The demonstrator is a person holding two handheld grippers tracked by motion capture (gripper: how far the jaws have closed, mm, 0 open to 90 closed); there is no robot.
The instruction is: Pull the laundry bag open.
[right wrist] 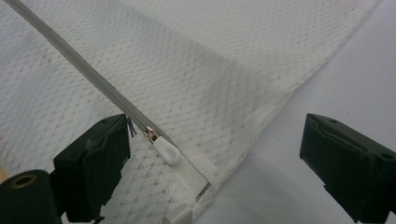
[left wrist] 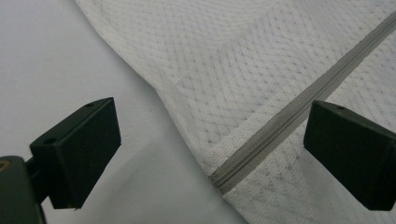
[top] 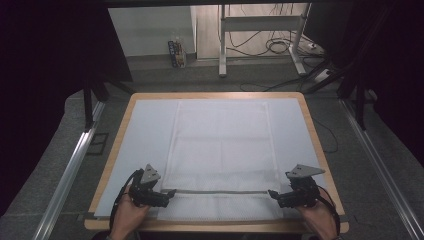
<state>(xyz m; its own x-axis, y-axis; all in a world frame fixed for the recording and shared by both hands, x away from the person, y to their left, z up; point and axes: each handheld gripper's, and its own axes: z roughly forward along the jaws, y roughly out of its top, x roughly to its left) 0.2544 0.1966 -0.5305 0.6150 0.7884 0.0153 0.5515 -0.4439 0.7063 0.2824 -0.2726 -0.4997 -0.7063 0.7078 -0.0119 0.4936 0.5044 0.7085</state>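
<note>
From above, a white mesh bag [top: 220, 150] lies flat on the table [top: 310, 127], its grey zip [top: 220, 191] running between the left gripper [top: 170, 192] and right gripper [top: 272, 194].

Left gripper view: jaws wide apart over the zip's end [left wrist: 222, 177] — nothing gripped.

Right gripper view: jaws apart too — the white zip pull [right wrist: 166, 151] lies just beside one jaw.

A lab: black curtains [top: 45, 75], aluminium rails [top: 70, 165] (floor-level), loose cables [top: 270, 45].
</note>
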